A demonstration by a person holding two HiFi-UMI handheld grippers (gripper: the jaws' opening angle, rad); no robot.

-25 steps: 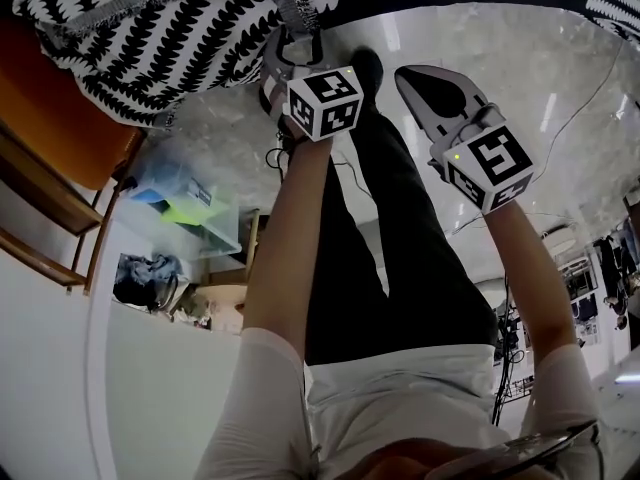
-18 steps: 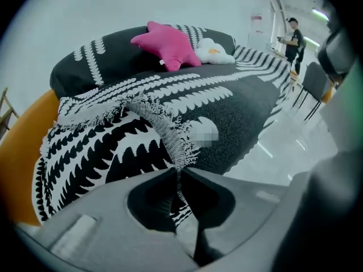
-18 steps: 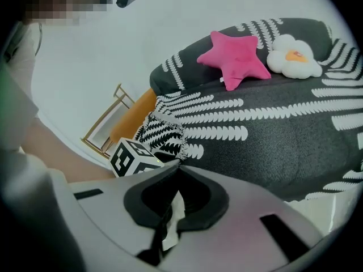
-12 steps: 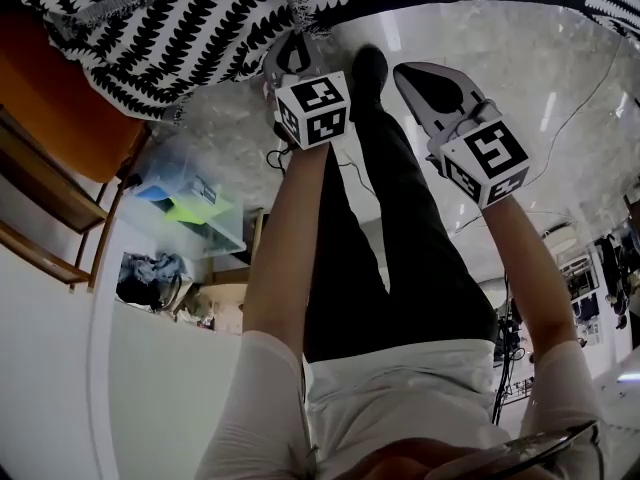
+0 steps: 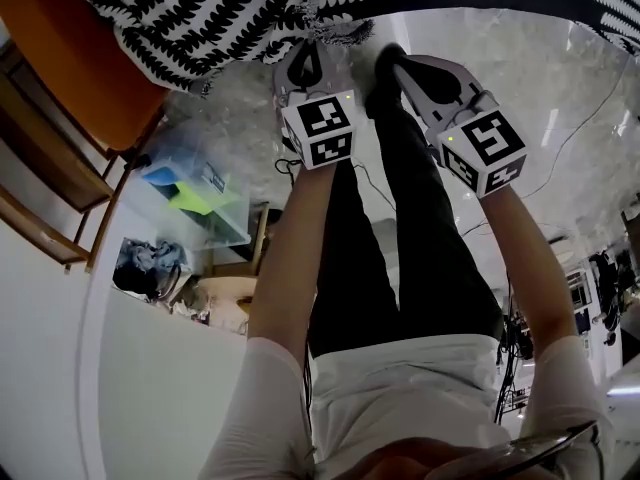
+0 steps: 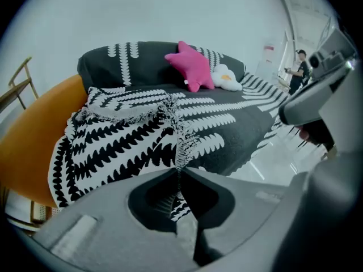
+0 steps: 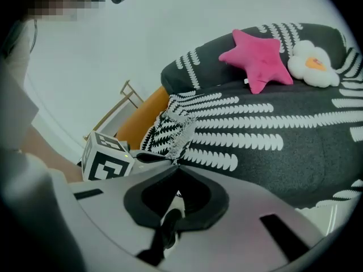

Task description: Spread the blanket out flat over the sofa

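Note:
The black-and-white patterned blanket [image 5: 220, 18] [image 6: 119, 140] [image 7: 170, 126] lies bunched at the sofa's left end, draped partly over an orange seat. My left gripper [image 5: 305, 46] [image 6: 180, 170] has just been closing its jaws and is shut on the blanket's fringed edge, which runs down between the tips. My right gripper [image 5: 392, 56] [image 7: 176, 164] is shut with nothing seen between its jaws. Its tips sit just beside the same fringe, close to the left gripper. The sofa [image 6: 238, 129] [image 7: 295, 152] wears a dark cover with white leaf rows.
A pink star cushion [image 6: 193, 67] [image 7: 258, 58] and a white egg cushion [image 6: 227, 79] [image 7: 313, 61] rest against the sofa back. The orange seat with a wooden frame [image 5: 80, 58] stands at the left. A clear plastic box [image 5: 195, 193] sits on the shiny floor.
The left jaws went from open to shut on the blanket's edge, and the gripper rose with it. The right gripper moved left, closer to the left gripper and the fringe.

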